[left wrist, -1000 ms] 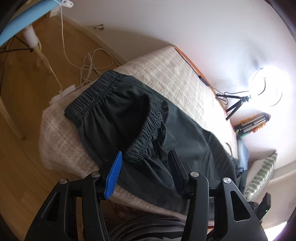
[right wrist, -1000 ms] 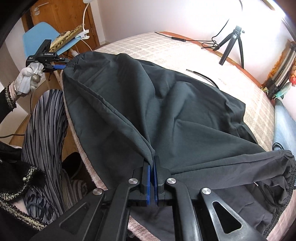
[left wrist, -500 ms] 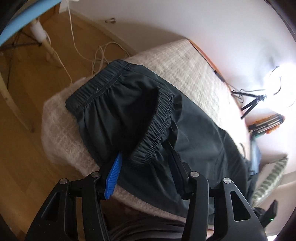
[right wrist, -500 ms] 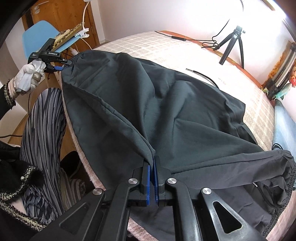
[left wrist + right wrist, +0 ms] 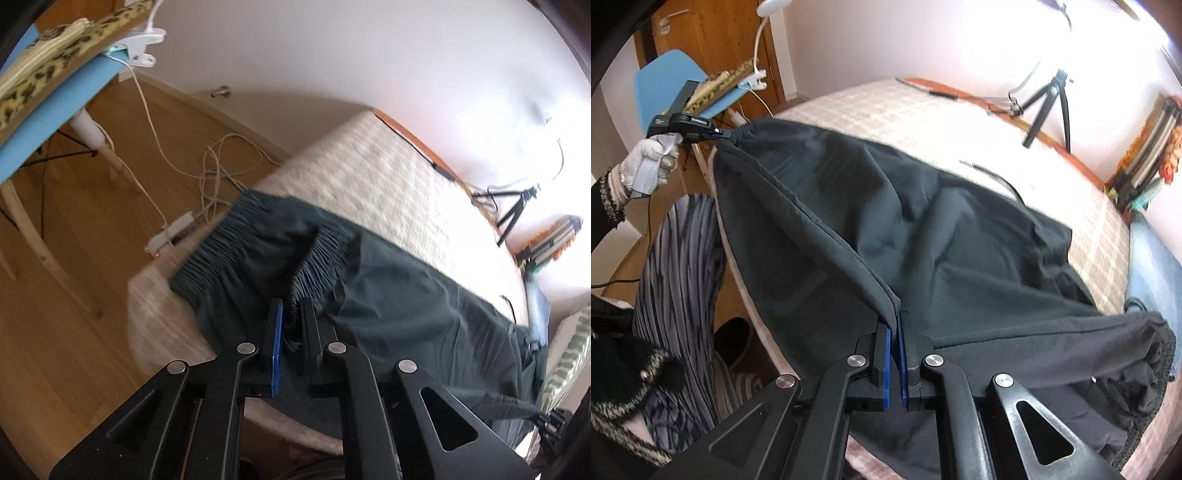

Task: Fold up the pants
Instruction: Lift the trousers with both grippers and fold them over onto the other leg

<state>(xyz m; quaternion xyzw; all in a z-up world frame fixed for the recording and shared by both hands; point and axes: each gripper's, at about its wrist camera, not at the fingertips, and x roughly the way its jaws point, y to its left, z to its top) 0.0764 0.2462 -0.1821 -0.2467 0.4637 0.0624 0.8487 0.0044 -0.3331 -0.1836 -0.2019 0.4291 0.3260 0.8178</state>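
Here the dark pants [image 5: 923, 229] are spread lengthwise over a bed [image 5: 960, 122] covered with a pale checked blanket, the gathered waistband [image 5: 236, 236] lying at the corner of the bed nearest the wooden floor [image 5: 74, 295] and the legs running off toward the far end. The near half of the waistband is pinched between the closed jaws of the left gripper [image 5: 291, 325], and in the right wrist view that same gripper [image 5: 718, 133] is seen lifted at the bed corner with the fabric drawn taut from it. An edge of the cloth further down the garment is clamped in the right gripper [image 5: 894, 334], whose blue-lined jaws are shut tight on it, so that one raised fold line is stretched between the two grips. No finished fold can be seen: the pants are judged to be only at the first step, with one side picked up and ready to be carried across the other; the lengthwise fold, the smoothing and the folding of the legs toward the waist are all judged to remain. A blue chair [image 5: 48, 110] and white cables [image 5: 218, 166] are seen beyond the bed corner, and a small tripod [image 5: 1045, 107] stands at the far edge.
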